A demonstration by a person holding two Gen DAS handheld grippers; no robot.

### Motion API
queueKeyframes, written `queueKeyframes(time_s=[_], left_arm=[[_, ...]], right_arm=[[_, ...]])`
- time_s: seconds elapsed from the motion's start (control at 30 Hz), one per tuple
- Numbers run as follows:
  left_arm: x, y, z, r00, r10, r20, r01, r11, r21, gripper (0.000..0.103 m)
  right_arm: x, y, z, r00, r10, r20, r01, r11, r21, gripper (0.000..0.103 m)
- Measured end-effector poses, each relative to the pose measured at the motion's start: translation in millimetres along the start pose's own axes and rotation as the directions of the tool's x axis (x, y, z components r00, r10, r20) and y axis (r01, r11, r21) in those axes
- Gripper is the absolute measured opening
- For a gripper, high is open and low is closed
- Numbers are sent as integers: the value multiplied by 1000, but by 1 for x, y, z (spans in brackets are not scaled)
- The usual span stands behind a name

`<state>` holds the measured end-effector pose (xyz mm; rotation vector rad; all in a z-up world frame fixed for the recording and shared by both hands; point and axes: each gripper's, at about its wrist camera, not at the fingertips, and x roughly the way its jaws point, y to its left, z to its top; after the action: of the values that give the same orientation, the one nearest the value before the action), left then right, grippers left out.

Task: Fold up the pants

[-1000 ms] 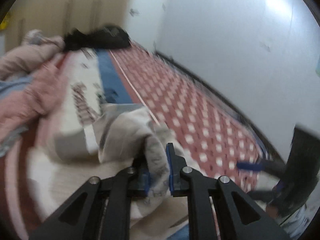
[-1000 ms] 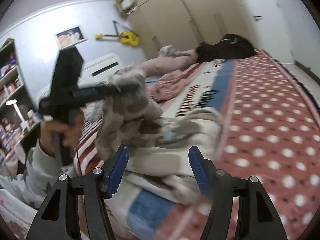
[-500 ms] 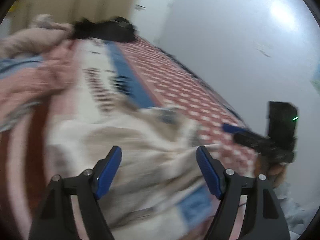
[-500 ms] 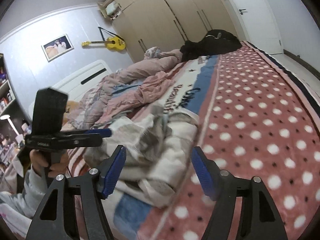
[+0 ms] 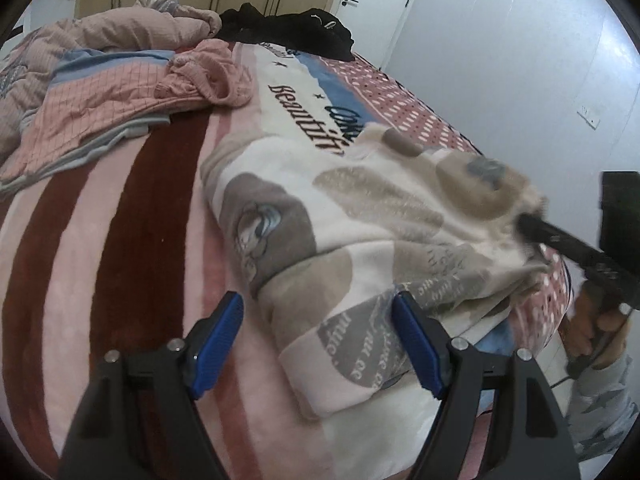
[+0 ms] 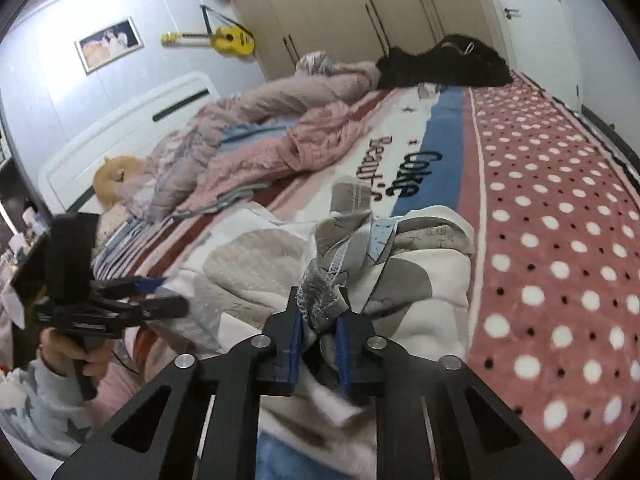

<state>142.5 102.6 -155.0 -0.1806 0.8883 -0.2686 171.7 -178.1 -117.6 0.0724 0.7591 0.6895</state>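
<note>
The pants (image 5: 360, 232) are cream fleece with grey and tan patches, lying rumpled on the bed near its front edge; they also show in the right wrist view (image 6: 400, 272). My left gripper (image 5: 316, 332) is open just above their near edge, holding nothing. It shows at the left of the right wrist view (image 6: 160, 294). My right gripper (image 6: 318, 320) is shut on a bunched fold of the pants. In the left wrist view it (image 5: 532, 226) grips the pants' right end.
A striped and polka-dot blanket (image 6: 560, 240) covers the bed. A pink quilt (image 5: 120, 80) is heaped at the back left and black clothing (image 5: 288, 32) lies at the far end. Wardrobes (image 6: 380, 8) and a wall stand beyond.
My left gripper let go of the pants, opened and dropped back to their near edge. My right gripper, open before, closed on a fold of the pants.
</note>
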Motion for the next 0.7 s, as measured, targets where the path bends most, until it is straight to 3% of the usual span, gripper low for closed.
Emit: queueKeyframes(time_s=[0.13,0.37,0.4,0.43,0.5,0.63,0.7], left_arm=[[6,2,-9,1000,4,-18,-3,1000,11,74],[3,-1,-18,1000,8,-29,-8,1000,23,74],[0,-4,-19,1000,14,-26,-13,999,40,74],[-1,-6,-19,999,21,-26,-19,998,53,74],[0,-10,-19,999,34,-29,-32,997,76,74],[6,-14,-19,994,113,-2,-112,989,93,73],[1,-11,-19,992,119,42,-121,991,56,50]], right_arm=[[-24,-1,-15,1000,-15,-3,15,1000,24,8],[-23,-15,-31,996,-59,-63,62,996,60,11],[-26,-14,-27,997,-64,-53,67,996,53,18],[-29,-13,-23,996,-80,-37,82,996,43,34],[-31,-11,-15,994,-107,-12,107,994,23,55],[-10,-14,-8,993,-76,-90,80,996,45,56],[4,-12,-10,989,-85,-124,89,995,31,56]])
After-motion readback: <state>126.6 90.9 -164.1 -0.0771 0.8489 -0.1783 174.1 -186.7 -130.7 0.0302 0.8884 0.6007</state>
